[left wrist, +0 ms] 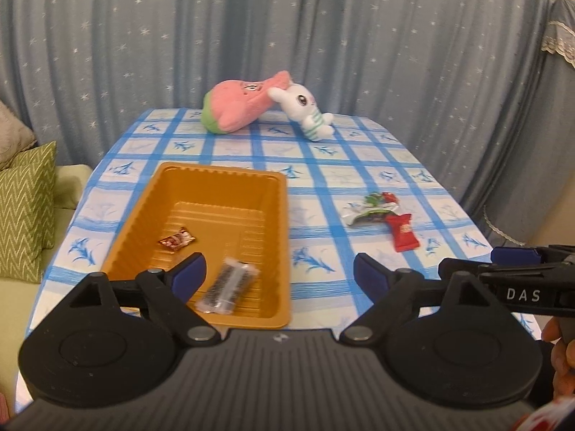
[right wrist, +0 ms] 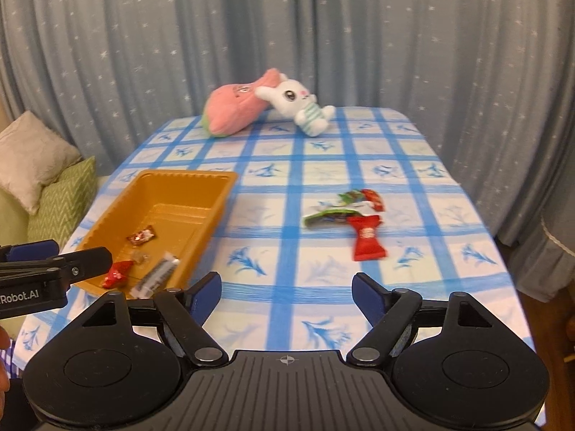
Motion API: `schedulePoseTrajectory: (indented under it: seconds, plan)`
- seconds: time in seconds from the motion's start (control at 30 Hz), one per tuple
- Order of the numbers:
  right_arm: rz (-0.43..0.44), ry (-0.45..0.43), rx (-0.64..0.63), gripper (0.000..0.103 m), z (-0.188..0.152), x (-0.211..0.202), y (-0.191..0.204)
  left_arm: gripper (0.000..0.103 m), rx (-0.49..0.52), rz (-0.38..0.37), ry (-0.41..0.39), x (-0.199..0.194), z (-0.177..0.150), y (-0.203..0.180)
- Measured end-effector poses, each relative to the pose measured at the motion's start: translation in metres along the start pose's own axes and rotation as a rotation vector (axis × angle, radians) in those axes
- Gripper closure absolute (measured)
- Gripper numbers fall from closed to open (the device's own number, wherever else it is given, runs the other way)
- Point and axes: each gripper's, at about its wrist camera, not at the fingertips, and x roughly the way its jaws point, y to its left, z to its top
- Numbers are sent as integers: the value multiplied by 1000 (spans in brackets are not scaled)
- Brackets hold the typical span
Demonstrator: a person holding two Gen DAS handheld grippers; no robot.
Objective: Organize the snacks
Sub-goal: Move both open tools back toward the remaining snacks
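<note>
An orange plastic tray (left wrist: 215,171) (right wrist: 187,176) sits on the left of the blue-checked table. Inside lie a small red-brown candy (left wrist: 177,240) (right wrist: 142,236), a clear-wrapped dark snack (left wrist: 228,283) (right wrist: 156,276) and a shiny red candy (right wrist: 116,274). To the right on the cloth lie a red packet (left wrist: 404,233) (right wrist: 366,239), a green-and-white wrapper (left wrist: 370,212) (right wrist: 330,213) and a small red candy (left wrist: 390,197) (right wrist: 373,197). My left gripper (left wrist: 280,273) is open above the tray's near right corner, holding nothing. My right gripper (right wrist: 287,287) is open over bare cloth, short of the loose snacks.
A pink plush (left wrist: 240,107) and a white bunny plush (left wrist: 305,111) lie at the table's far end before a blue starred curtain. Green and beige cushions (left wrist: 25,208) rest on a sofa left of the table. A person's hand (left wrist: 560,355) shows at the right edge.
</note>
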Motion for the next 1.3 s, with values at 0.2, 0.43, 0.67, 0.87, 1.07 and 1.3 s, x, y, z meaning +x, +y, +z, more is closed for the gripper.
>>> schedulePoseTrajectory:
  seconds: [0.2, 0.43, 0.67, 0.87, 1.07, 1.3]
  plan:
    - [-21, -5, 29, 23, -3, -8, -21, 14, 24, -19, 12, 6, 1, -18]
    - [-40, -34, 92, 23, -5, -7, -46, 14, 59, -49, 23, 19, 2, -33]
    - [-57, -47, 123, 23, -3, 3, -67, 14, 108, -56, 15, 41, 10, -45]
    - [-66, -55, 120, 23, 2, 24, -82, 15, 159, -78, 28, 75, 23, -57]
    - [-69, -47, 96, 23, 9, 59, -99, 16, 248, -104, 43, 122, 38, -71]
    - [-60, 0, 30, 31, 17, 118, -110, 21, 302, -129, 102, 176, 49, -72]
